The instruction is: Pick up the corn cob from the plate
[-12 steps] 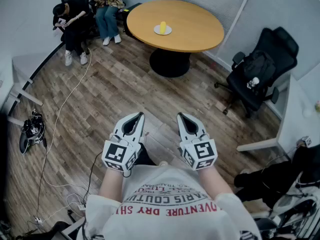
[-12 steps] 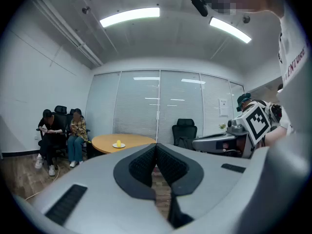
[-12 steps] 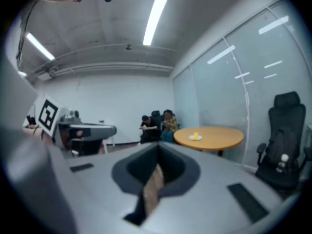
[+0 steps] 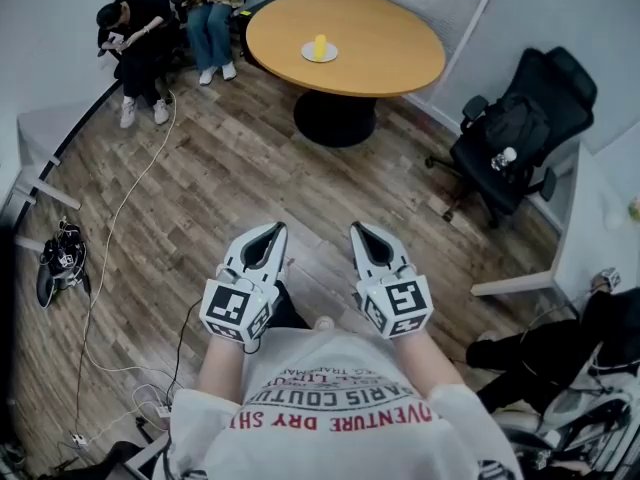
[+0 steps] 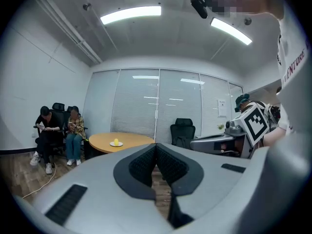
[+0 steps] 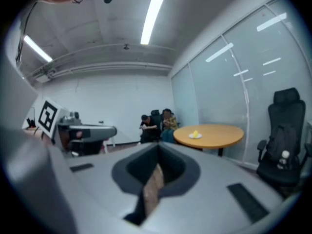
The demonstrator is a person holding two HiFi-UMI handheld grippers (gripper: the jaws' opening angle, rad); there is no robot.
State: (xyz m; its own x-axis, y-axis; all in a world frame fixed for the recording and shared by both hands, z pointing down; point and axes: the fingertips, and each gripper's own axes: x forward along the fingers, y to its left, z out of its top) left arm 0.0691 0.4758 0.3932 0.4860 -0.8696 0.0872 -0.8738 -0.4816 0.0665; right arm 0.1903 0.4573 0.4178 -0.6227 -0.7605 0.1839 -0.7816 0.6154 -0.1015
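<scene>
Well ahead of both grippers, the cob (image 4: 320,45) stands upright, a small yellow stub, on a white round plate (image 4: 309,55); nothing else lies on the plate; the plate sits on a round wooden table (image 4: 390,48), left of its middle in the head view and in from the edge; the tabletop is smooth and tan, on a single dark pedestal.

Only the head view shows the left gripper (image 4: 273,231) and the right gripper (image 4: 360,230) side by side, apart, over a plank floor (image 4: 200,188) and close to the person's white printed shirt (image 4: 340,388); neither is near the table; each gripper's own view shows its grey shell and ribbed black pads; the left fingers are pressed together at the tips with nothing between them; the right fingers are likewise closed on nothing.

The left gripper view alone catches the right gripper's marker cube (image 5: 254,122) at its right side; the right gripper view catches the left one's at its left; both show ceiling strip lights that the head view lacks.

Two seated people (image 4: 210,13) are beyond the table's left edge; a black chair (image 4: 520,128) stands off its right edge.
</scene>
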